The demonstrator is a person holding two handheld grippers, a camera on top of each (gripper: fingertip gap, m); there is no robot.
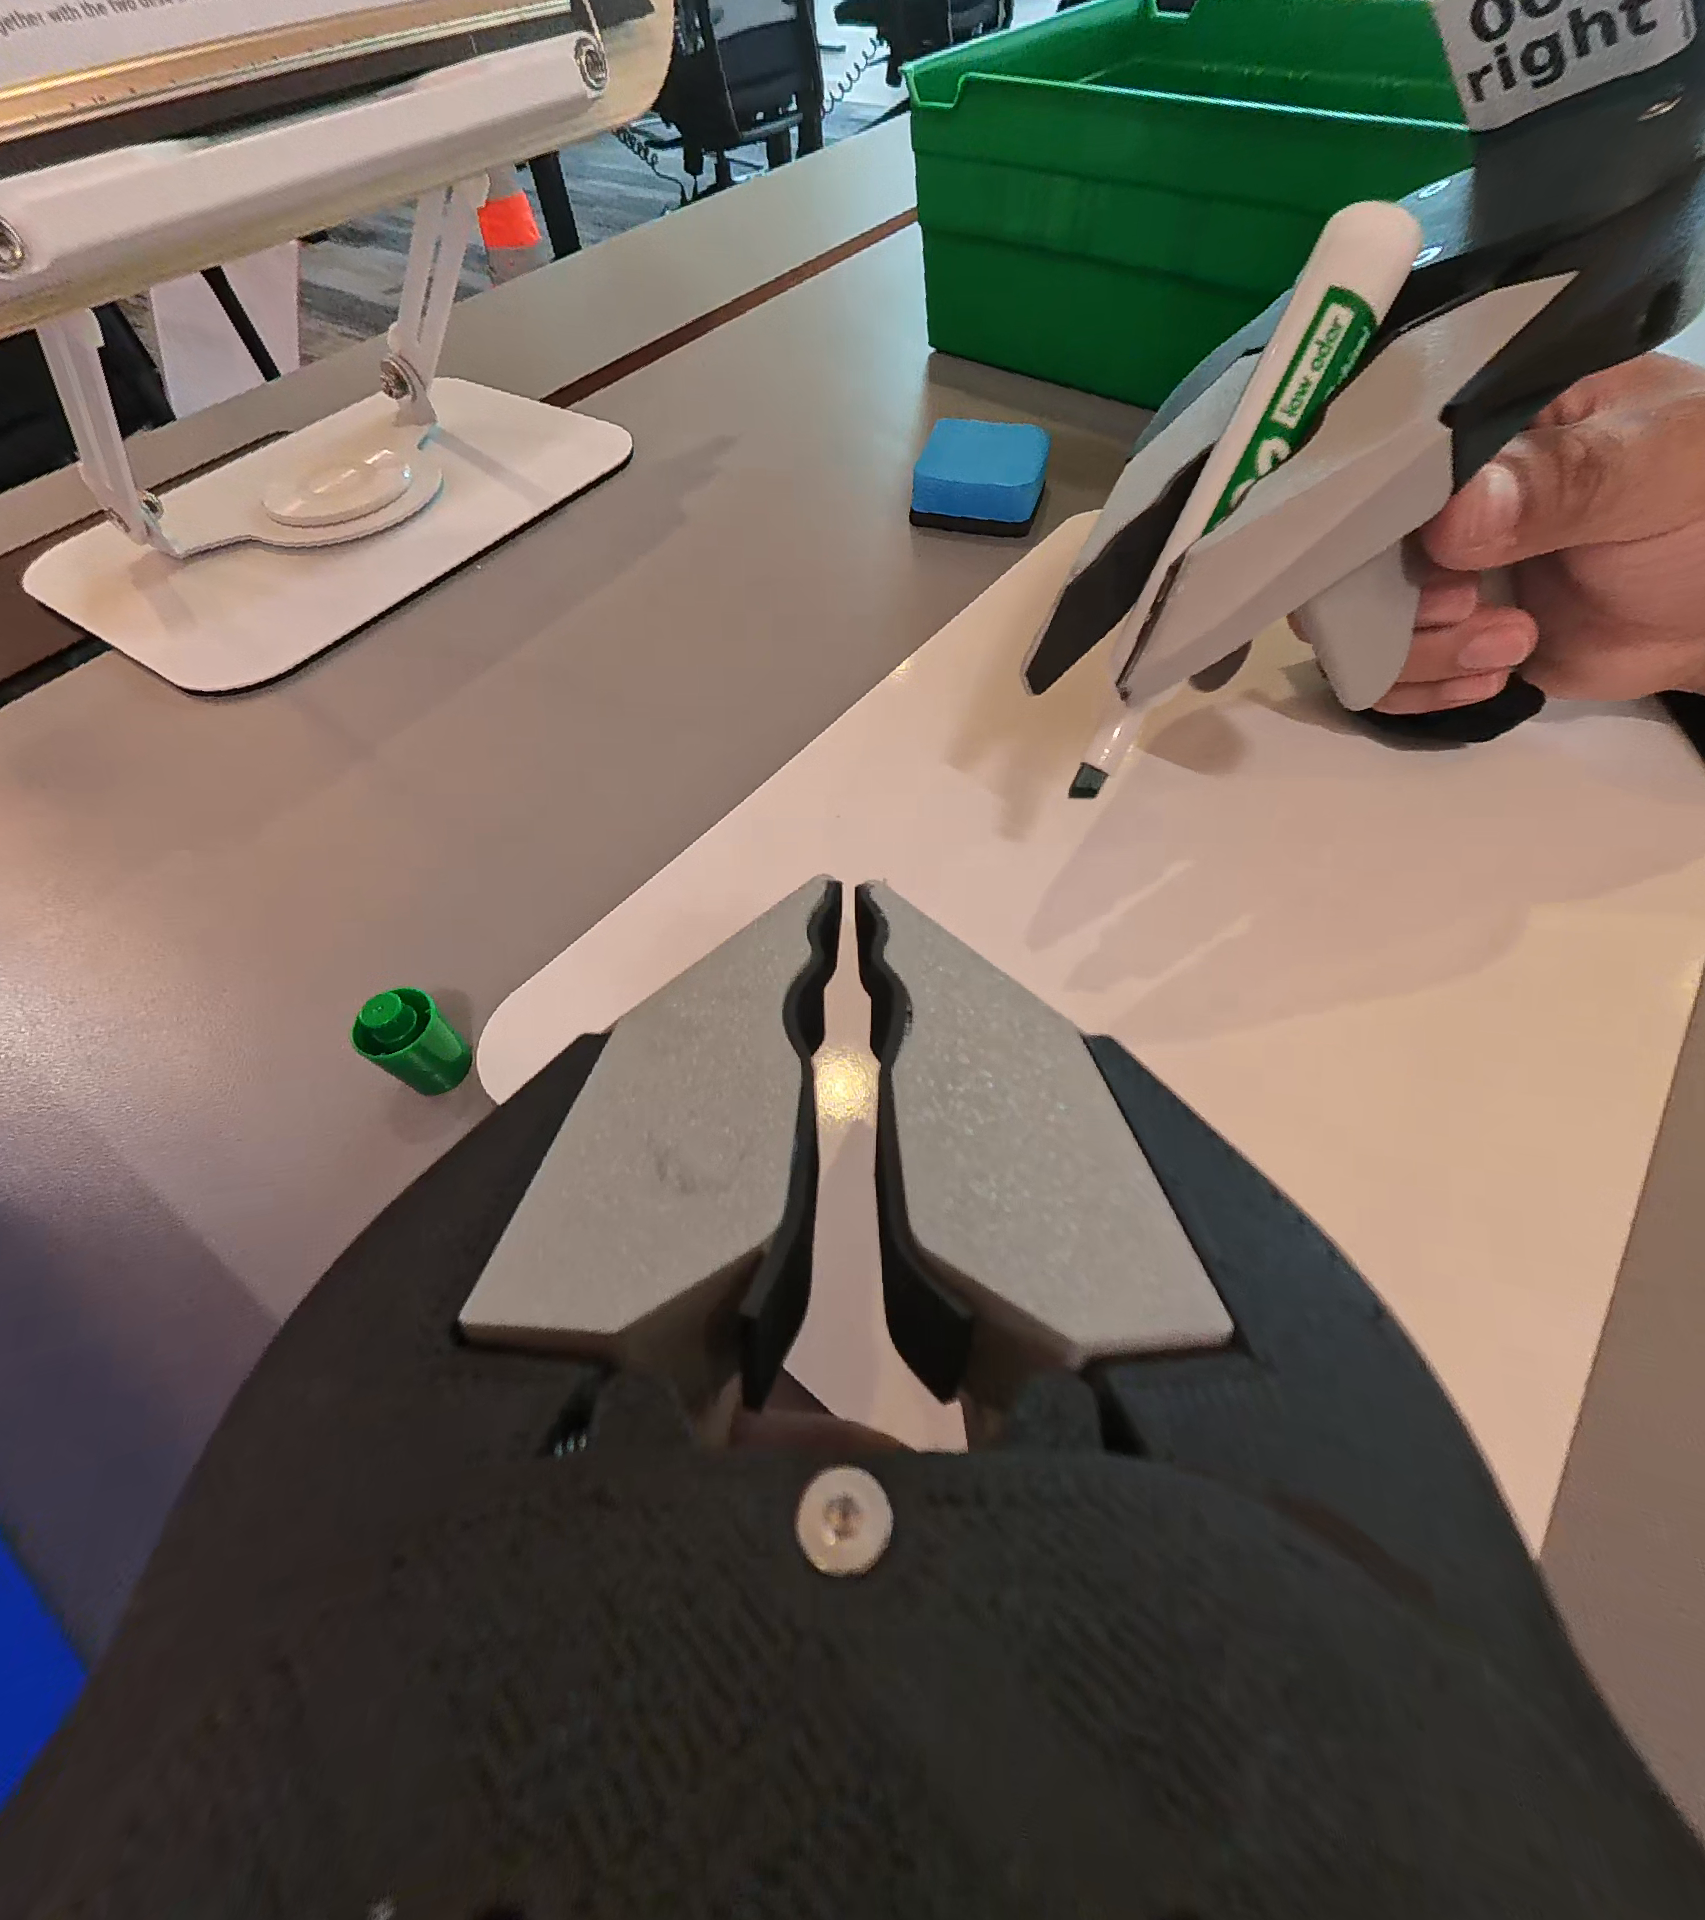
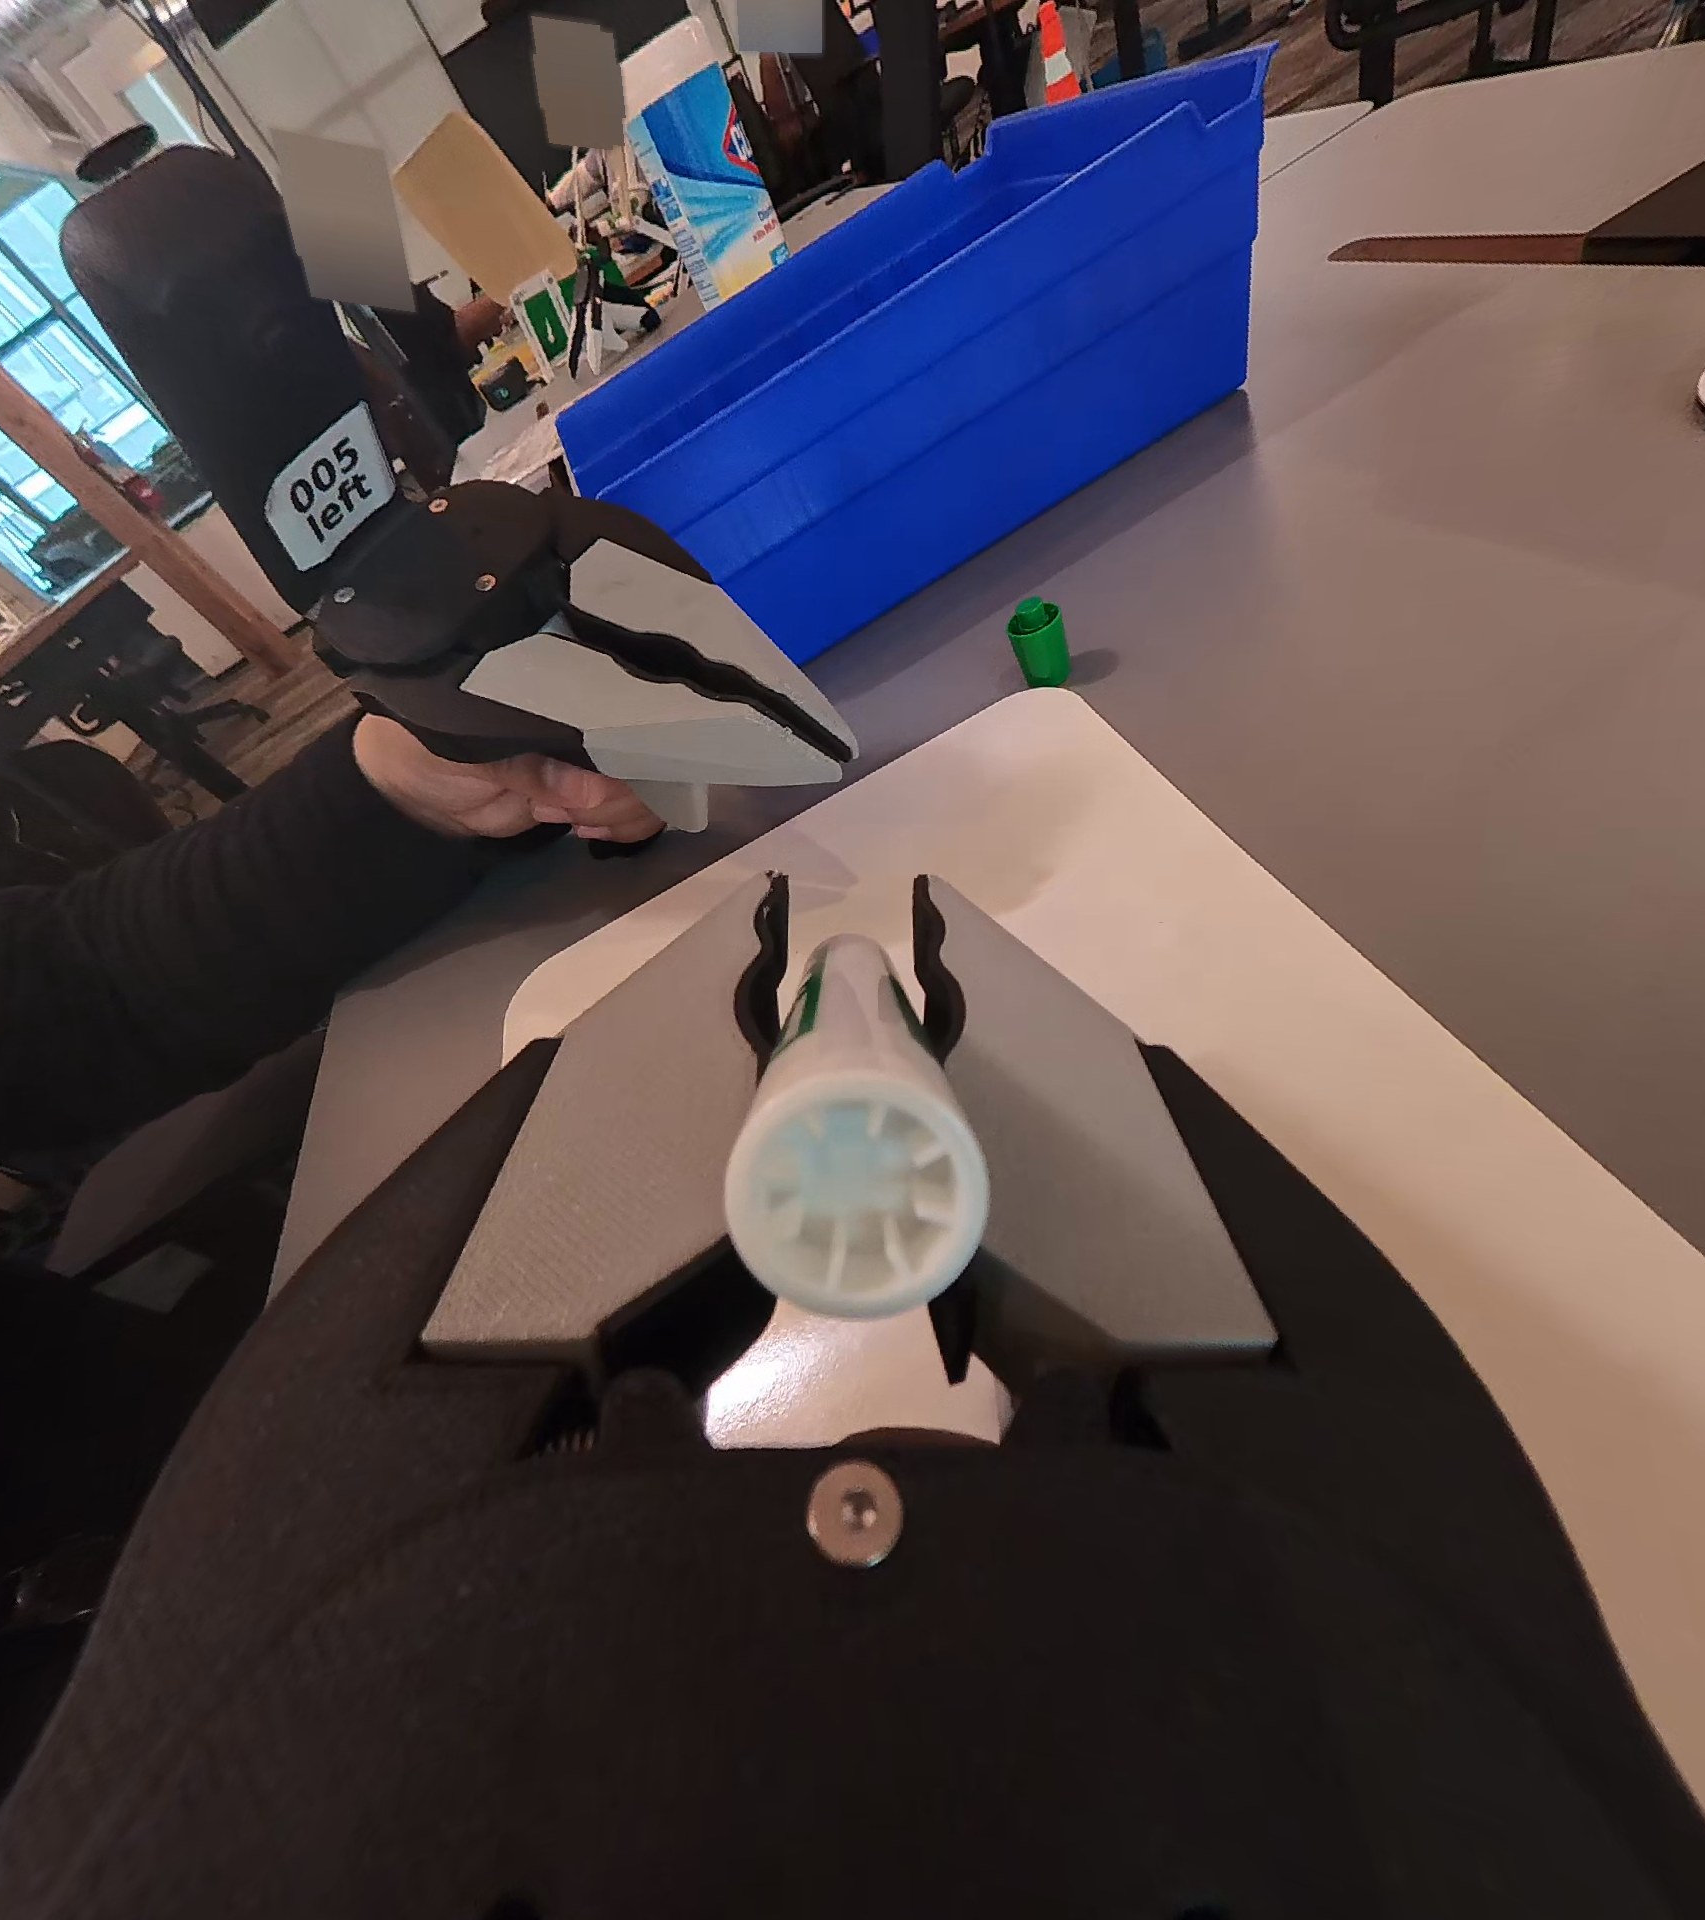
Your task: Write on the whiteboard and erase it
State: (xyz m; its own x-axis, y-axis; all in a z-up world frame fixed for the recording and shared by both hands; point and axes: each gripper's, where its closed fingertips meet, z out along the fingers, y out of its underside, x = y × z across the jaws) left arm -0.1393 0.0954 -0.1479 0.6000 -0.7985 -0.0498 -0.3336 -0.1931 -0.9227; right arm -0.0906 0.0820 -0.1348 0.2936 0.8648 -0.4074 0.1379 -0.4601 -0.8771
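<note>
White and bare, the whiteboard (image 1: 1243, 1039) lies under my empty, nearly closed left claw (image 1: 849, 896). My right claw (image 2: 846, 896) clamps the marker (image 1: 1274, 416) mid-barrel, tip just above the board; light, stiff, slippery. Beyond lies the soft eraser (image 1: 980, 476).

white whiteboard (image 1: 1295, 1039), green cap (image 1: 412, 1042), blue eraser (image 1: 980, 473)

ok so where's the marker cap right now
The green cap lies on the grey table just off the whiteboard's rounded corner, left of the left gripper in the left wrist view.
</note>
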